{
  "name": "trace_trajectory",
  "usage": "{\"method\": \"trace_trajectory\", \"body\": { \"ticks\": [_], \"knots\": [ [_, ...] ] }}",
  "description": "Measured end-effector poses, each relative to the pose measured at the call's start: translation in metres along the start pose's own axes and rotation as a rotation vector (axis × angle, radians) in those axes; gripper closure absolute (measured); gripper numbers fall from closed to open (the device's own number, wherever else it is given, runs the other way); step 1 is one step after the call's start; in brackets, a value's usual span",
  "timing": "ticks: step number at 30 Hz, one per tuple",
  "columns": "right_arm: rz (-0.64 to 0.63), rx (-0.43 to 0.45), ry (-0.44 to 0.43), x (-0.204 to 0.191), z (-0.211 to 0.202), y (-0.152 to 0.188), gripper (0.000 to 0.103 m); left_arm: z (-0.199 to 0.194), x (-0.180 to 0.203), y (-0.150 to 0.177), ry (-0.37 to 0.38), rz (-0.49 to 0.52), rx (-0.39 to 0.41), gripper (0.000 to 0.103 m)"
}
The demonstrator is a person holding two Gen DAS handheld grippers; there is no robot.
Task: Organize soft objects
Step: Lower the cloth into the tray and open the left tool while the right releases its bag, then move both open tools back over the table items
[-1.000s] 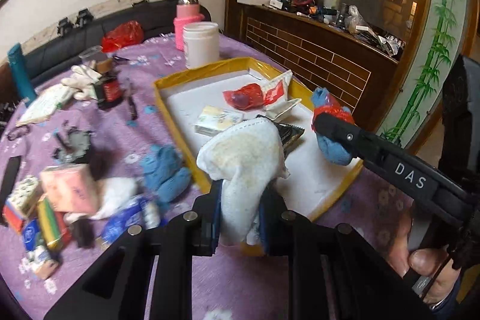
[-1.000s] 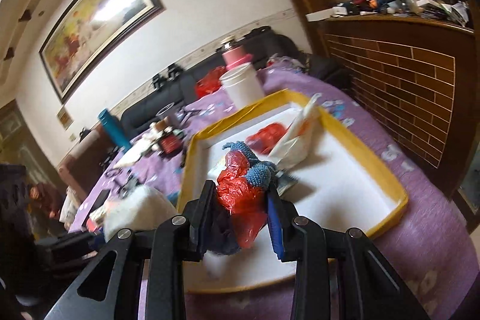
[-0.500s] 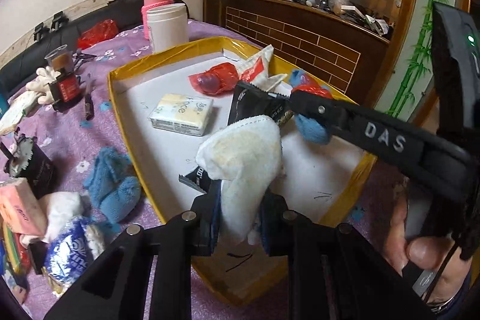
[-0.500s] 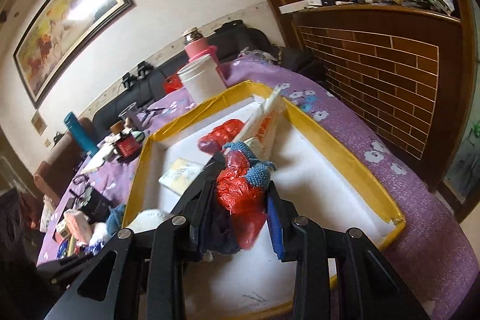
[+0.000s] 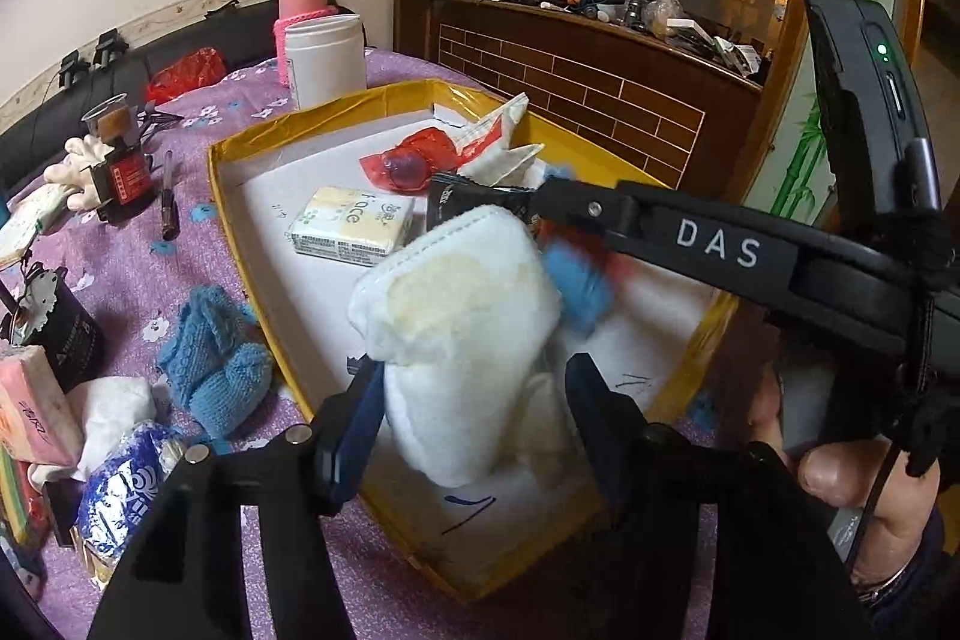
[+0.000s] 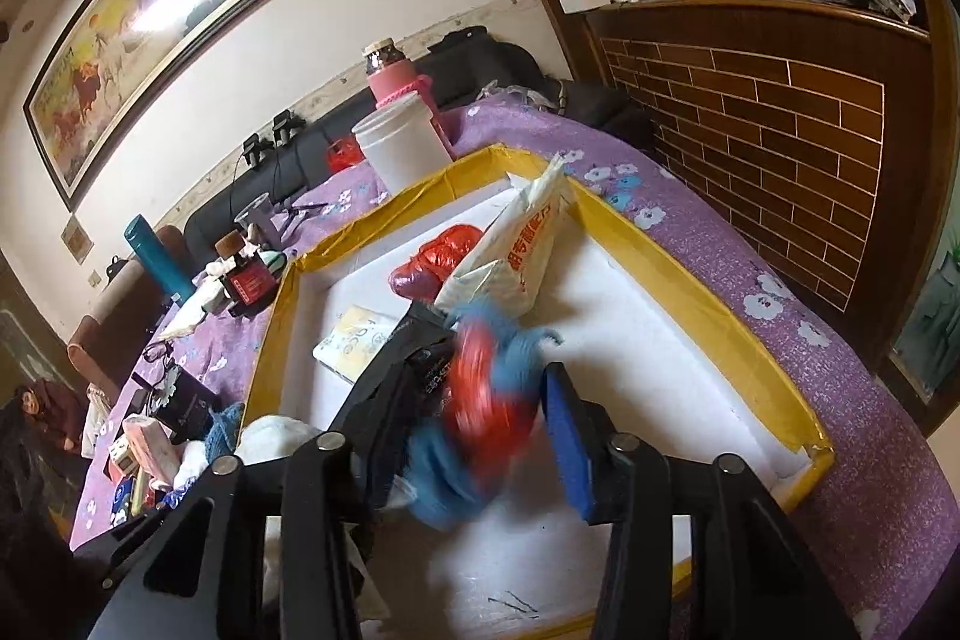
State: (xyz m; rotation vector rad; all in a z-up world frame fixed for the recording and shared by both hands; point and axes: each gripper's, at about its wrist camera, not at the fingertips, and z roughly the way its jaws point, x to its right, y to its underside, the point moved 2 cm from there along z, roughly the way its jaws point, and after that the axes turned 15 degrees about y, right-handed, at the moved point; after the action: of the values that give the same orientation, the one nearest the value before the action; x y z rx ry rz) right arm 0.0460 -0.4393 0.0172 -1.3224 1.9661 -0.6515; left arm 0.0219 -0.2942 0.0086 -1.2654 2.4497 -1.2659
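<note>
A yellow-rimmed white tray (image 5: 222, 196) lies on the purple table; it also shows in the right wrist view (image 6: 708, 298). My left gripper (image 5: 474, 412) is open over the tray's near corner, and a white cloth (image 5: 462, 316) sits loose between its fingers. My right gripper (image 6: 474, 436) is open above the tray, and a blurred blue-and-red knitted bundle (image 6: 486, 418) drops between its fingers. The right gripper crosses the left wrist view (image 5: 708, 244).
In the tray lie a tissue pack (image 5: 354, 226), a red bag (image 5: 408, 160), a white packet (image 6: 522, 244) and a black pouch (image 6: 420, 340). A blue knitted item (image 5: 216, 358), tissue packs (image 5: 30, 406) and a white jar (image 5: 324, 58) stand left of the tray.
Both grippers have opened over the tray. The white cloth and the blue-and-red bundle have come free of the fingers. Both grippers moved further over the tray.
</note>
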Motion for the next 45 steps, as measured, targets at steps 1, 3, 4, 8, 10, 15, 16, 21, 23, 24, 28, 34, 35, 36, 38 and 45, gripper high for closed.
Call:
{"method": "trace_trajectory", "body": {
  "ticks": [1,3,4,8,10,15,16,21,23,24,28,34,35,36,38,45],
  "knots": [
    [0.002,0.007,0.000,0.000,-0.001,0.000,0.044,0.000,0.000,0.000,0.001,0.002,-0.001,0.042],
    [0.001,0.026,0.001,0.000,-0.004,-0.001,0.041,-0.001,-0.001,0.000,0.007,0.000,0.001,0.042],
    [0.001,0.040,0.009,0.000,-0.006,-0.001,0.037,-0.002,-0.002,0.000,0.015,-0.006,0.002,0.041],
    [0.021,0.122,0.028,0.004,-0.018,-0.006,0.031,-0.010,-0.006,-0.002,0.024,-0.031,0.031,0.036],
    [0.035,0.147,0.029,0.006,-0.021,-0.008,0.030,-0.014,-0.010,-0.003,0.017,-0.046,0.048,0.036],
    [0.046,0.188,0.032,0.008,-0.028,-0.010,0.030,-0.024,-0.020,-0.007,0.020,-0.099,0.087,0.035],
    [0.046,0.195,0.033,0.009,-0.029,-0.011,0.030,-0.026,-0.022,-0.008,0.014,-0.107,0.096,0.035],
    [0.043,0.221,0.053,0.008,-0.033,-0.011,0.030,-0.030,-0.030,-0.009,0.004,-0.151,0.113,0.035],
    [0.033,0.244,0.062,0.005,-0.039,-0.009,0.030,-0.026,-0.031,-0.010,0.023,-0.166,0.095,0.035],
    [0.030,0.263,0.063,0.004,-0.044,-0.008,0.030,-0.027,-0.029,-0.010,0.017,-0.159,0.099,0.035],
    [0.046,0.285,0.043,0.002,-0.068,0.004,0.030,-0.035,-0.018,-0.008,0.068,-0.129,0.103,0.031],
    [0.029,0.308,0.010,-0.008,-0.096,0.006,0.030,-0.068,-0.016,-0.014,0.045,-0.125,0.187,0.018],
    [0.031,0.317,0.010,-0.010,-0.100,0.005,0.030,-0.073,-0.018,-0.015,0.042,-0.132,0.189,0.018],
    [0.035,0.331,0.003,-0.012,-0.107,0.003,0.030,-0.080,-0.021,-0.015,0.037,-0.139,0.189,0.018],
    [0.028,0.337,-0.013,-0.018,-0.114,0.002,0.030,-0.095,-0.028,-0.014,0.006,-0.147,0.192,0.018],
    [-0.141,0.222,-0.166,-0.092,-0.102,0.027,0.030,-0.161,-0.076,0.021,-0.100,-0.231,0.202,0.018]
  ]
}}
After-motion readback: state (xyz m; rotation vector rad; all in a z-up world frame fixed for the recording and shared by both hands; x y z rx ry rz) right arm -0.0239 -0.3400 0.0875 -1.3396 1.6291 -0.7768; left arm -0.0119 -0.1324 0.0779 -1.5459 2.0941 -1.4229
